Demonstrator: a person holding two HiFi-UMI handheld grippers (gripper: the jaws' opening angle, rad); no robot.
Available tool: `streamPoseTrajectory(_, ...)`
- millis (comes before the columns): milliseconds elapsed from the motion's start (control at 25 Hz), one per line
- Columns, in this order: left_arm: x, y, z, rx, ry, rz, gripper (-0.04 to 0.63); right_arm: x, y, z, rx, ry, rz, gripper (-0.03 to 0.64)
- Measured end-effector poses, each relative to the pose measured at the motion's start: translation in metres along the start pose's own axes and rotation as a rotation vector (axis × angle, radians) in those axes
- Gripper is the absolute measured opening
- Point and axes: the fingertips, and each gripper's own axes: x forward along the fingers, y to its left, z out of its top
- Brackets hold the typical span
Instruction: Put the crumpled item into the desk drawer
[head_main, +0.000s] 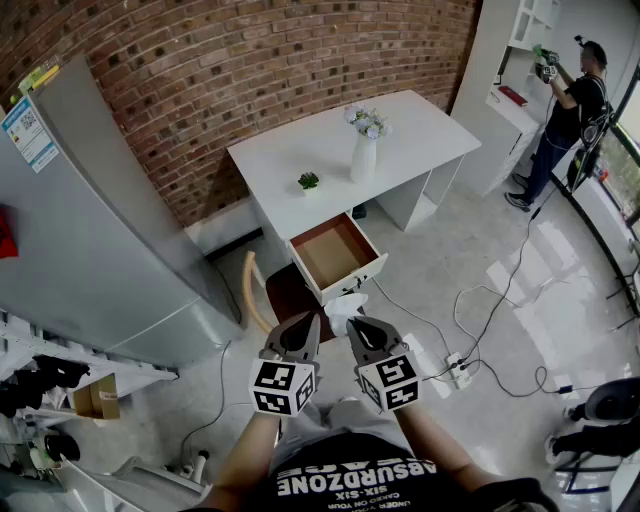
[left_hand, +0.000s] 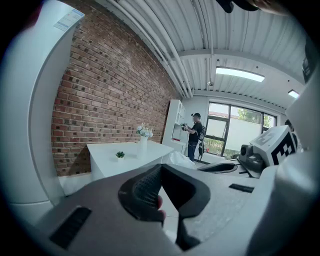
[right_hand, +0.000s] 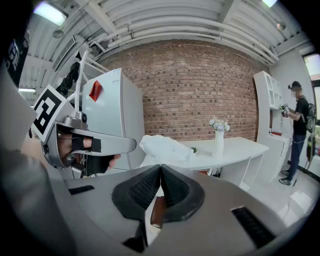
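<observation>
The crumpled item (head_main: 338, 308) is a white wad of paper or plastic, held in the air above the floor in front of the desk. My right gripper (head_main: 357, 325) is shut on it; in the right gripper view the crumpled item (right_hand: 162, 149) rises straight from the closed tips of the right gripper (right_hand: 160, 169). My left gripper (head_main: 305, 322) hangs beside it on the left, its jaws together with nothing between them (left_hand: 161, 167). The desk drawer (head_main: 350, 278) stands pulled out, brown inside and bare, just beyond the grippers under the white desk (head_main: 300, 150).
A white vase with flowers (head_main: 364, 150) and a small green plant (head_main: 309, 181) stand on the desk. A wooden chair (head_main: 262, 295) sits left of the drawer. A tall grey fridge (head_main: 90, 230) fills the left. Cables and a power strip (head_main: 458, 368) lie on the floor at right. A person (head_main: 570, 100) stands by far shelves.
</observation>
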Motion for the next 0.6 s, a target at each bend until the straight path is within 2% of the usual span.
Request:
streamPoseTrajectory(360, 0.011, -0.028, -0.006, 0.002, 0.012, 0.018, -0.003, -0.021, -0.021, -0.004, 0.019, -0.023, 0.006, 0.0)
streamPoseTrajectory(600, 0.015, -0.048, -0.016, -0.008, 0.023, 0.042, -0.003, -0.036, -0.035, -0.018, 0.017, -0.01, 0.041, 0.0)
